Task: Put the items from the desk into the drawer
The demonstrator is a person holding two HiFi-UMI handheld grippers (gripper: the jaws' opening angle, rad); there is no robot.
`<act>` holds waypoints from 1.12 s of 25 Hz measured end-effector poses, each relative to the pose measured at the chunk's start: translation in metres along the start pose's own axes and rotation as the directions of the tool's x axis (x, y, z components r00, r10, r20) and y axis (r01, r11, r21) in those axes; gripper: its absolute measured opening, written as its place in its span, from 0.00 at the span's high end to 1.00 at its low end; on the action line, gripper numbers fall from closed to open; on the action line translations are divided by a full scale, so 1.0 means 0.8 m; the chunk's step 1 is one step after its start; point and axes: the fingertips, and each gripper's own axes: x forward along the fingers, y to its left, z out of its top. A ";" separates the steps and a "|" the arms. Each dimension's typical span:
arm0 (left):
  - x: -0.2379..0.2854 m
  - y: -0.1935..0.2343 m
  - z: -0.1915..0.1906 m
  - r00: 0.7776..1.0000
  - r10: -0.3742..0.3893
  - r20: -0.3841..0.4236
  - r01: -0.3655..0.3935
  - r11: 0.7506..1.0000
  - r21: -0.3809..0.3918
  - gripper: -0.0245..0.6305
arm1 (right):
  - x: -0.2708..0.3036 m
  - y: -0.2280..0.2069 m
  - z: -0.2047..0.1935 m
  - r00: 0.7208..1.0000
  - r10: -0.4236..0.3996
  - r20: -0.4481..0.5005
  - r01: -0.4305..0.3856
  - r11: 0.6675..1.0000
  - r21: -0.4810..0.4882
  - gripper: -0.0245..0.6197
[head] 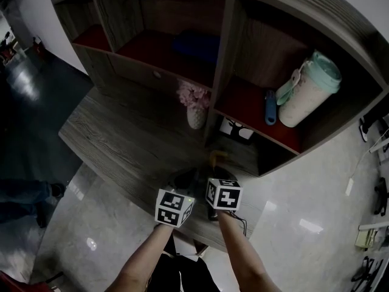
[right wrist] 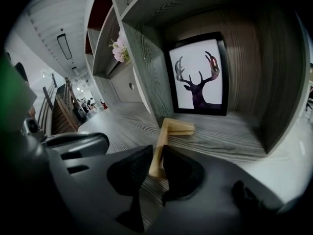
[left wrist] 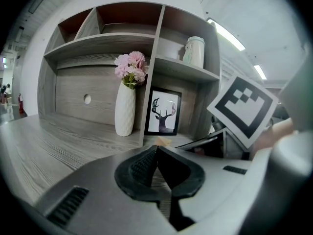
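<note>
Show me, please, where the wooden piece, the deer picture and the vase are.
wooden piece [right wrist: 161, 146]: right gripper view, its long arm.
deer picture [right wrist: 198, 75]: right gripper view, middle of the print.
vase [left wrist: 125, 111]: left gripper view, its white body.

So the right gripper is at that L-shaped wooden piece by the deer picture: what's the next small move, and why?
Probably a slight lift, then a draw back. The right gripper has its pads on one leg of the L-shaped wooden piece. The other leg appears to rest on the desk before the deer picture. The left gripper is shut and empty.
</note>
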 end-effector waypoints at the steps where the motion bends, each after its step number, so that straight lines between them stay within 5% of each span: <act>1: -0.002 0.001 0.000 1.000 0.001 0.000 -0.001 1.000 -0.001 0.95 | -0.001 0.001 0.000 1.000 -0.002 0.000 0.002 1.000 -0.001 0.85; 28: -0.105 -0.015 -0.002 0.999 -0.025 0.022 0.025 1.000 -0.005 0.95 | -0.099 0.068 -0.016 0.995 0.004 0.100 -0.006 1.000 0.022 0.88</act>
